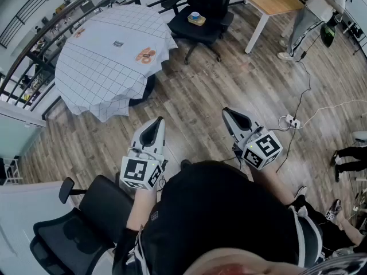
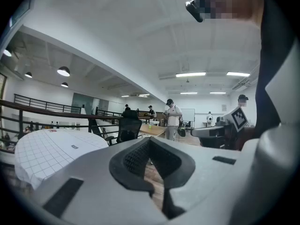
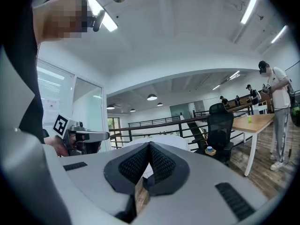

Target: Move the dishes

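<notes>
Round clothed worktop (image 1: 103, 67) well ahead; what look like dishes (image 1: 145, 55) lie near its right edge; black chair (image 1: 213, 7) carries a small dish (image 1: 196, 19); left gripper (image 1: 159, 121) and right gripper (image 1: 226, 111): jaws pressed together, empty; advice: approach, spread jaws before reaching.

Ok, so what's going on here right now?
A person holds a claw in each hand: left claw and right claw, both shut and empty, over the wood floor. Ahead stand a cloth-covered round table and an office chair with small dishes on its seat. Nothing is being handled yet.
</notes>
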